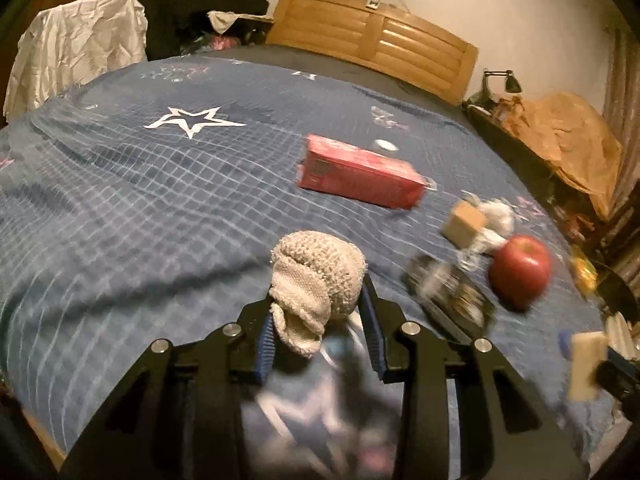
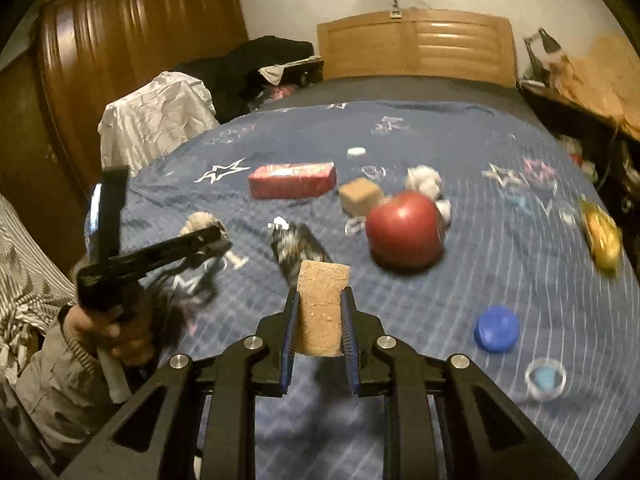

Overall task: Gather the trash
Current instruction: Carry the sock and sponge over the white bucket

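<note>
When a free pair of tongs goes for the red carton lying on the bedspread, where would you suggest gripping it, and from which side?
Probably across the red carton's two long faces near its middle, coming down from above. It lies flat on the blue bedspread with its length running across the right wrist view, so the narrow width should fit between the pads. The bare bedspread along its near long face should leave room for a finger.

Two close wrist views angled down across the bed (image 1: 120, 184), sharing apple (image 2: 404, 230) and headboard (image 1: 376, 40).
</note>
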`<state>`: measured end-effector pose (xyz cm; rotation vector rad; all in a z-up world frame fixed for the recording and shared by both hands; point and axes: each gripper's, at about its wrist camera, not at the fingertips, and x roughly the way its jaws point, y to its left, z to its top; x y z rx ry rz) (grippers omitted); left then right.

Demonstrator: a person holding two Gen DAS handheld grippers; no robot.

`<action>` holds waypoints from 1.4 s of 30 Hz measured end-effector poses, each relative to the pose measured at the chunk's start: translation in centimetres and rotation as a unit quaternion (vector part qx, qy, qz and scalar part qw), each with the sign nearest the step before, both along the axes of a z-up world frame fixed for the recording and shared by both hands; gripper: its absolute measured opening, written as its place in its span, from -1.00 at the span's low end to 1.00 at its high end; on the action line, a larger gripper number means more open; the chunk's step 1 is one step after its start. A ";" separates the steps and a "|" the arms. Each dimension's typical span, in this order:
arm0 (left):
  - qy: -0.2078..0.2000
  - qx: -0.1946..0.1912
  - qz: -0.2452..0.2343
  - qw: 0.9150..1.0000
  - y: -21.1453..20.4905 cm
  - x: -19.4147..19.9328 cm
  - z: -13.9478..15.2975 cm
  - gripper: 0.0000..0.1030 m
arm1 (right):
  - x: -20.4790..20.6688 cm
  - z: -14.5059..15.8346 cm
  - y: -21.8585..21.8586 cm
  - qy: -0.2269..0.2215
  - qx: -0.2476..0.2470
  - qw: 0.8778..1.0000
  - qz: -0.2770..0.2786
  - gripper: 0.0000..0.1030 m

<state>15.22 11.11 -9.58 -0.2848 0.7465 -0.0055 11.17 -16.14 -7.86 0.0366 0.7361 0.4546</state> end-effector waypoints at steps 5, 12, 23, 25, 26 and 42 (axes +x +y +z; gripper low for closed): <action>-0.017 0.021 -0.036 0.999 -4.3 -3.9 1.7 -0.31 | -2.3 0.7 -2.2 -0.021 0.013 1.000 -0.017 -0.57; -0.034 0.046 -0.124 0.991 -12.5 -6.0 3.8 -0.31 | -5.9 2.0 -8.9 -0.048 0.036 0.995 -0.081 -0.57; -0.054 0.098 -0.260 0.959 -27.1 -6.9 6.0 -0.31 | -12.8 3.6 -24.5 -0.082 0.060 0.965 -0.243 -0.57; -0.060 0.108 -0.281 0.952 -30.0 -6.7 6.5 -0.31 | -14.3 4.6 -27.3 -0.097 0.052 0.956 -0.270 -0.57; -0.067 0.115 -0.298 0.945 -31.9 -6.8 6.9 -0.31 | -14.7 4.9 -28.2 -0.102 0.048 0.953 -0.280 -0.57; -0.134 0.127 -0.448 0.875 -51.9 -8.1 10.6 -0.31 | -20.7 9.5 -46.3 -0.123 0.001 0.906 -0.405 -0.57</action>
